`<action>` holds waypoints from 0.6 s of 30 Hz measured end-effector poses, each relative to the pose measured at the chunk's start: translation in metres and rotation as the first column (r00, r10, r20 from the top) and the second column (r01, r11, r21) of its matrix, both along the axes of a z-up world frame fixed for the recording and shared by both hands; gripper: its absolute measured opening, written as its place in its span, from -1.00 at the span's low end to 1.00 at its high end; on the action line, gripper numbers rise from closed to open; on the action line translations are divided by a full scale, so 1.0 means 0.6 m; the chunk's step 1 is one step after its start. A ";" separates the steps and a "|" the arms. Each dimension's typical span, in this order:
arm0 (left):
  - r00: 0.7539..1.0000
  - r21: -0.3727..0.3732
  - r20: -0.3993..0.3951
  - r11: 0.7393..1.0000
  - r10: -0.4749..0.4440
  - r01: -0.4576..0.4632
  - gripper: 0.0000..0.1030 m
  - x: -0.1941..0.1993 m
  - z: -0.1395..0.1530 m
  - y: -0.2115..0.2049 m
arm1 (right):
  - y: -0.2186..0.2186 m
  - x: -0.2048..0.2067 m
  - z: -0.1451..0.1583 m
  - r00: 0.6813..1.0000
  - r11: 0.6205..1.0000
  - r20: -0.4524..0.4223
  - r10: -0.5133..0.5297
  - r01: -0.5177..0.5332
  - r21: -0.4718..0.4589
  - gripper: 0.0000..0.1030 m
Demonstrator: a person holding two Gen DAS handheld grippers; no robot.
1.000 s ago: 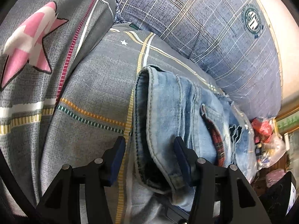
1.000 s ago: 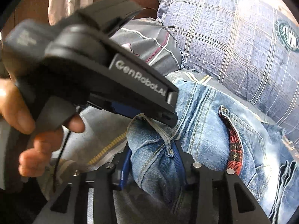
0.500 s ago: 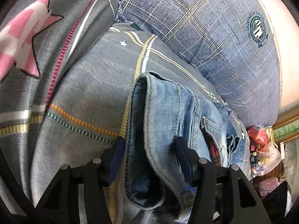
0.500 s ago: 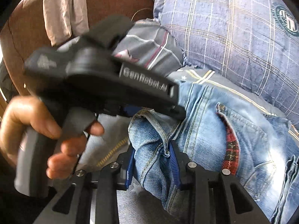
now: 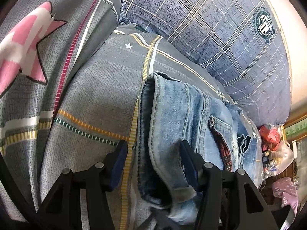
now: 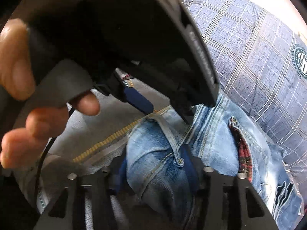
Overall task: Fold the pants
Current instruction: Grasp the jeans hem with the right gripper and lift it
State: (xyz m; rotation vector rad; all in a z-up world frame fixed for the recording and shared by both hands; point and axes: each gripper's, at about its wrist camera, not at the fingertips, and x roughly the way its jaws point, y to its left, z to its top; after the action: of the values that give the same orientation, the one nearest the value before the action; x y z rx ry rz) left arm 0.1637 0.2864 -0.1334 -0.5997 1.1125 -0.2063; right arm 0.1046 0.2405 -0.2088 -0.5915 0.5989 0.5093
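A: While the right gripper (image 6: 156,164) has just been closing, what has it got?
B: A thick bunch of the jeans (image 6: 159,182), by a belt loop at the waist. The denim fills the gap from pad to pad, so I read it as clamped on the cloth.
A: And the left gripper (image 5: 153,147)?
B: Jaws apart. A folded edge of the jeans stands up between them, against the right-hand pad. The left-hand pad is clear of it, with a strip of quilt (image 5: 96,95) showing in the gap. Not a grip, as I judge it.
A: Where do the jeans lie otherwise?
B: Ahead of both tools, on the quilt, running away to the right beside the pillow (image 5: 220,38). From the right gripper's camera, the left one hangs just above and ahead, held in a hand (image 6: 28,124).
A: How will they handle?
B: Denim in several layers is heavyish, limp but with some body, and rough enough not to slip. The seams and waistband look stiff and bulky, so a folded stack will likely spring open and drag on the quilt rather than slide.
A: Best hold?
B: Probably the waistband or a hemmed edge, with all layers deep between the pads. A pinch on one layer, or on the belt loop alone, could let the rest sag out
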 end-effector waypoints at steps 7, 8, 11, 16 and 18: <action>1.000 -0.116 -0.009 0.993 0.030 -0.031 0.11 0.001 -0.004 0.010 | -0.046 0.005 0.067 0.994 0.977 -0.106 -0.031 0.053 0.208 -0.28; 0.999 -0.116 -0.011 0.993 0.032 -0.033 0.11 0.002 -0.005 0.008 | -0.048 0.004 0.068 0.993 0.975 -0.111 -0.029 0.052 0.215 -0.28; 0.999 -0.115 -0.012 0.993 0.038 -0.039 0.11 0.006 -0.005 0.002 | -0.048 0.005 0.071 0.992 0.974 -0.124 -0.023 0.050 0.219 -0.28; 0.998 -0.167 -0.001 0.984 0.062 -0.061 -0.18 0.015 -0.005 -0.002 | -0.063 0.020 0.071 0.993 0.974 -0.119 -0.018 0.044 0.221 -0.29; 0.997 -0.191 -0.001 0.979 0.073 -0.072 -0.34 0.018 -0.005 -0.002 | -0.066 0.019 0.073 0.993 0.973 -0.121 -0.016 0.043 0.227 -0.29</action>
State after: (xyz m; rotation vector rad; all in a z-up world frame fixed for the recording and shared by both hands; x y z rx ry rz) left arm 0.1743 0.2854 -0.1366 -0.8088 1.0699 -0.2538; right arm 0.1158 0.2007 -0.1649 -0.3342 0.6496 0.5790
